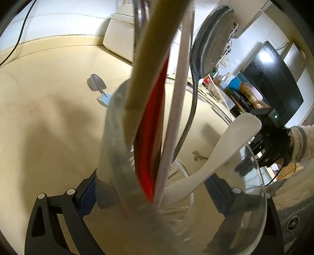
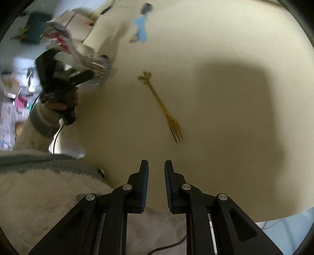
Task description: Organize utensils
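— While the left gripper [image 1: 155, 188] clamps the clear glass holder [image 1: 117, 157] between its pads, what sits inside?

— Several utensils stand in it: a tan flat handle [image 1: 149, 58], a red one [image 1: 155, 125], a speckled pale stick [image 1: 180, 94], a dark ladle [image 1: 212, 41] leaning toward one o'clock, and a white rice paddle [image 1: 231, 141] tipping toward three o'clock.

— And the right gripper [image 2: 156, 166]?

— Its jaws stand slightly parted, with nothing between them, above the beige counter [image 2: 215, 49]. No earlier view tells more.

— Where are the loose pieces?

— In the right wrist view a gold fork [image 2: 162, 109] lies flat at about twelve o'clock from the fingertips, apart from them, tines nearer the gripper. Farther off, near the top edge, lie a light blue fork [image 2: 140, 27] and a grey spoon [image 2: 147, 7], blurred.

— Do they touch?

— In the left wrist view, at ten o'clock, they overlap.
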### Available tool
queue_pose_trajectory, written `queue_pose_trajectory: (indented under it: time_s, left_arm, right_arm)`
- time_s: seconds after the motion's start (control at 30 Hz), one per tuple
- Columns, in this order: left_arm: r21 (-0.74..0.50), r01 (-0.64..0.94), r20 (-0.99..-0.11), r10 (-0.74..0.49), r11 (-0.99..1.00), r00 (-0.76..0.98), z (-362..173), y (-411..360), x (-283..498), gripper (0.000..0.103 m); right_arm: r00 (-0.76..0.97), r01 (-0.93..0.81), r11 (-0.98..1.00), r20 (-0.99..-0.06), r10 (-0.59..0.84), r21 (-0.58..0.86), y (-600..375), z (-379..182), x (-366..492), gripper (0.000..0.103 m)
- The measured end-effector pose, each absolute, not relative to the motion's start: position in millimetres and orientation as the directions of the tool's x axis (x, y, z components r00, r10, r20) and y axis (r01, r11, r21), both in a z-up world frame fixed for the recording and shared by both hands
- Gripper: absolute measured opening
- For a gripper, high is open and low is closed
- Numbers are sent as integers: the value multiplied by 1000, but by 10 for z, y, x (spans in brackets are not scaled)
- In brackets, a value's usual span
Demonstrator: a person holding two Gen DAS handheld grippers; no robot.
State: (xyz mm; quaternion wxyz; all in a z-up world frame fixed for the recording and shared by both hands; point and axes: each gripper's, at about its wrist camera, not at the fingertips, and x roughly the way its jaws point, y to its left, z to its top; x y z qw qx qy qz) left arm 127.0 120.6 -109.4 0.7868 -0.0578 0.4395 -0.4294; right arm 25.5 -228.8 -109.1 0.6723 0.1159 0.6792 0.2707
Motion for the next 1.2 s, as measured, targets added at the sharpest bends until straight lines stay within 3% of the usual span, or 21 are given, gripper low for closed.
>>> queue_pose_trajectory:
  time_s: [0.17,0.43,0.6,0.7,0.87,1.2]
  left_arm:
    - [-465,627,-644,-725,625,245,-1092,1198,1262,97]
    - [-463,628,-645,-724,626,246,-1088,1182,1252,97]
    - [-468,627,-642,-727,624,244,-1089,1182,1251,97]
    - [-471,626,-640,-729,622,242,-1100,1202,1265,97]
    - [-469,627,-641,-728,622,243,-1102,1217,1274,97]
    - [-476,624,-637,-732,620,241,-1104,1254,1294,97]
  right_arm:
    - [115,-134,849,-843,525,511,-2348,-1034,488,15]
    - [259,-84,844,-806,532,530,-2456,-1017,778,15]
    - [231,-82,857,-827,513,509,-2364,-1017,768,17]
    - [237,-75,912,-881,410,404,-2333,-951,708,18]
    - [298,-70,934,-886,356,351,-2317,-932,891,19]
    - [326,-210,959,-911,254,192,-1932,-862,1266,23]
